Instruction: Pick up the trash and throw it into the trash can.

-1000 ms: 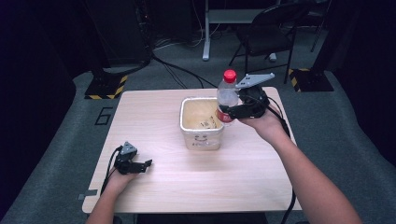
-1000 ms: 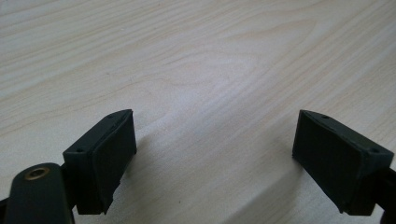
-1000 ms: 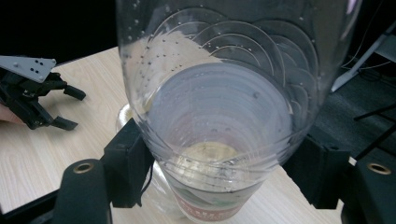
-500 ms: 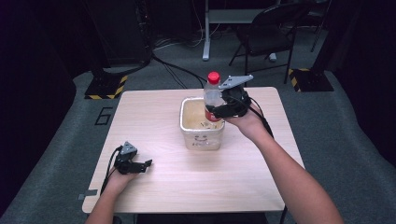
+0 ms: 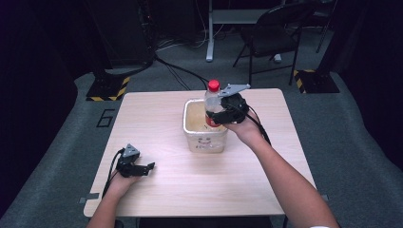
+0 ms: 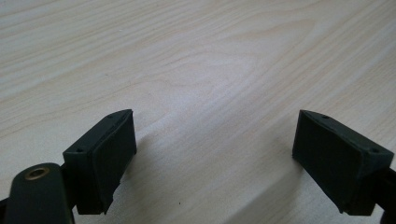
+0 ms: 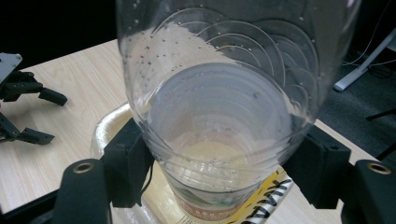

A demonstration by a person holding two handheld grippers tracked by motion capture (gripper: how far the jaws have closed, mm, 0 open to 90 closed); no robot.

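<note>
A clear plastic bottle (image 5: 212, 105) with a red cap (image 5: 214, 85) and a red and yellow label stands upright over the right side of a cream tub (image 5: 203, 140). My right gripper (image 5: 221, 113) is shut on the bottle, with its jaws pressed on both sides of the clear body (image 7: 219, 116). The bottle's lower end dips into the tub (image 7: 105, 135). My left gripper (image 5: 142, 168) rests on the table near the front left, open, with bare wood between its jaws (image 6: 212, 154). It also appears far off in the right gripper view (image 7: 25, 109).
The light wood table (image 5: 190, 190) has a grey carpeted floor around it. A chair (image 5: 271, 35) and a white desk leg (image 5: 209, 33) stand behind the table. Yellow and black striped blocks (image 5: 107, 92) lie on the floor at back left and back right.
My right gripper has carried the bottle leftward from beside the tub's right edge to over the tub, and lowered it somewhat. The left gripper has not moved.
</note>
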